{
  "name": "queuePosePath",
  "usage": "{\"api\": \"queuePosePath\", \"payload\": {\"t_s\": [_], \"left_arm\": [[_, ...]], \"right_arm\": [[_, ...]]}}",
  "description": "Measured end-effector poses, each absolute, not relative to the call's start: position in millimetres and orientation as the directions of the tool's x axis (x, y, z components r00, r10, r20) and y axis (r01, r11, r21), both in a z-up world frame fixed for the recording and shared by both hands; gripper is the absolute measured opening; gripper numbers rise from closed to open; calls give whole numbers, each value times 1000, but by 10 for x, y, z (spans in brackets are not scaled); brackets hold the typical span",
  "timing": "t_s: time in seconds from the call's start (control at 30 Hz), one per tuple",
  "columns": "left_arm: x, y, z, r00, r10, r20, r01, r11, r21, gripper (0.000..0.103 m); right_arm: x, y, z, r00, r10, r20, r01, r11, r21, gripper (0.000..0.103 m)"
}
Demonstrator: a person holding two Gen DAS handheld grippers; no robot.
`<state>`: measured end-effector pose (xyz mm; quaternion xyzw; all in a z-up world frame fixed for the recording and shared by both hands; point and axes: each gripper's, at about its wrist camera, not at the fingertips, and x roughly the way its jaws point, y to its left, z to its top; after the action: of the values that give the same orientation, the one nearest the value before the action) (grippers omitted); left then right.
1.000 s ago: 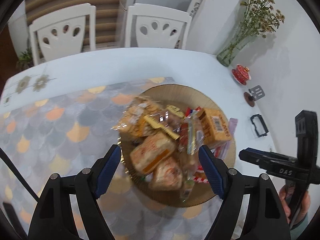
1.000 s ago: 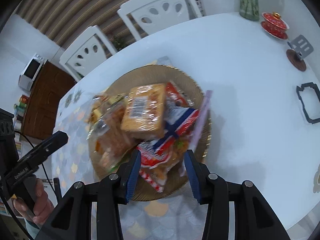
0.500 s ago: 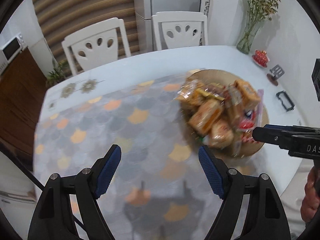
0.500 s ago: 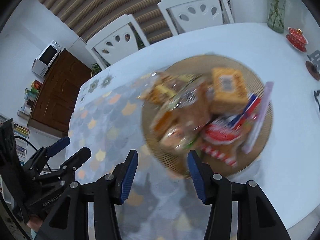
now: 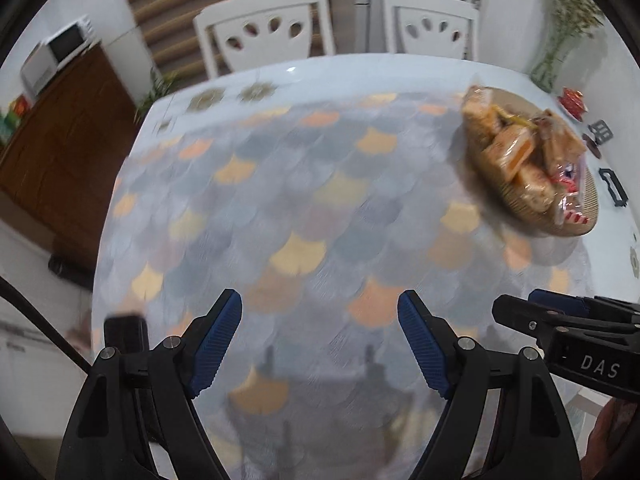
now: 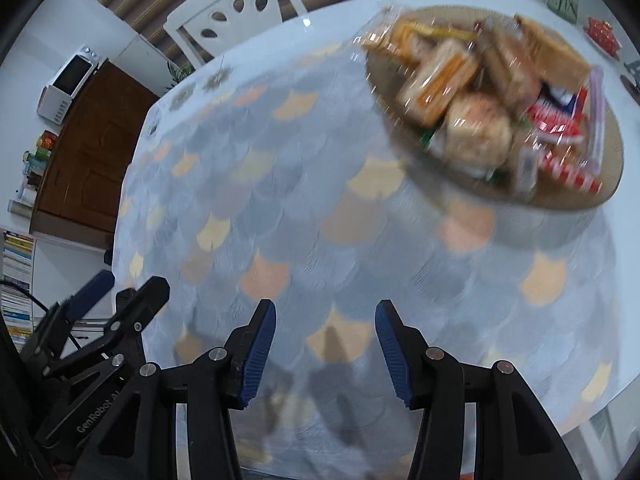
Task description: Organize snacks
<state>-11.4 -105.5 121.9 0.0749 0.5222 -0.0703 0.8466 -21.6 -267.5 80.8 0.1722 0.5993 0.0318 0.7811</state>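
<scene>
Round white worktop (image 5: 340, 76) under a scallop-patterned grey and orange cloth (image 5: 304, 216), with two white cut-out chairs (image 5: 266, 26) behind; only the right-wrist view shows the bookshelf (image 6: 16, 276) at far left, only the left-wrist view the black clip (image 5: 612, 188) beside the tray. A round woven tray (image 6: 600, 196) at the far right of the worktop carries crinkly wrapped snacks (image 6: 472, 92). Left tool (image 5: 320, 344) and right tool (image 6: 325, 350), black with ribbed blue pads, stand released and empty over bare cloth.
</scene>
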Motion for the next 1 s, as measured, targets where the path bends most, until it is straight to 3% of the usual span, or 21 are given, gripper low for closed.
{"api": "queuePosePath", "payload": {"t_s": [0.37,1.0], "left_arm": [[-182,-844,1107,420,-40,-907,159,987,30,79],[-220,-939,1032,385,-55,-921,181,983,16,79]], "right_arm": [[-312,-2421,810,281,153,-947,150,968,201,50],[-329,-2420,782,263,117,-958,154,975,161,50]]}}
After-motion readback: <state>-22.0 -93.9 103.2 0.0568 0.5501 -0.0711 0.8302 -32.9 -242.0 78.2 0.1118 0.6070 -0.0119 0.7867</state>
